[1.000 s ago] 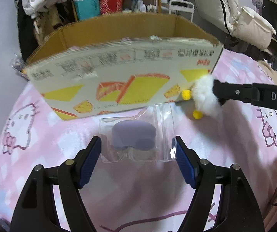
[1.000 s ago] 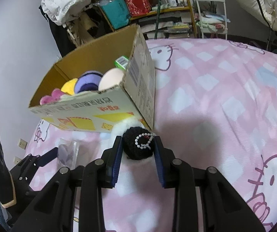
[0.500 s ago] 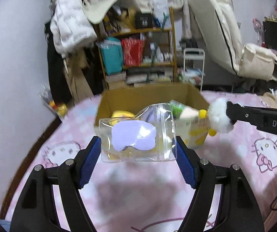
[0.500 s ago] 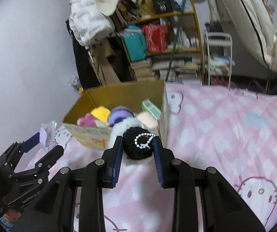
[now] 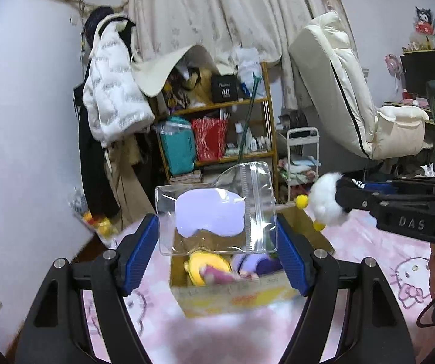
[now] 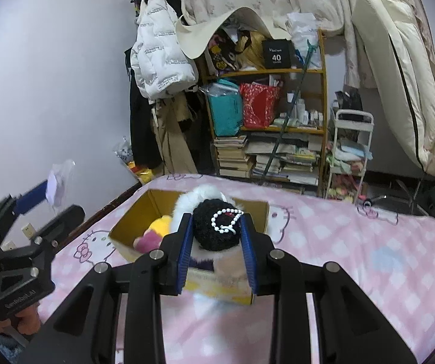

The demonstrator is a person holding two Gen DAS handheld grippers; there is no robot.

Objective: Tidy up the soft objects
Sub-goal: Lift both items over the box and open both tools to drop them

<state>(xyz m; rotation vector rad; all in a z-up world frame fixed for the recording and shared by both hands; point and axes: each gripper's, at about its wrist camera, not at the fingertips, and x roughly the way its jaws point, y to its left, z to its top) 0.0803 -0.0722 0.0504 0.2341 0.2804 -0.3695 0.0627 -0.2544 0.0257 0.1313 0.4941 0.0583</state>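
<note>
My left gripper (image 5: 217,242) is shut on a clear zip bag (image 5: 217,209) with a lilac soft pad inside, held in the air above the open cardboard box (image 5: 241,297). My right gripper (image 6: 217,242) is shut on a black-and-white plush toy (image 6: 214,230) with a white bead loop. That toy (image 5: 326,203) has yellow feet and hangs to the right of the bag, over the box's right end. In the right wrist view the box (image 6: 144,209) lies below and behind the toy. Yellow, pink and purple soft things lie in it.
The box rests on a bed with a pink cat-print cover (image 6: 354,242). Behind the bed stand a crowded wooden shelf (image 6: 266,106), a small white cart (image 6: 351,151), a hanging white jacket (image 6: 159,57) and an upended cream mattress (image 6: 399,69).
Both grippers have risen with their loads from in front of the box's side wall to above its open top. The views have tilted up, showing the room behind.
</note>
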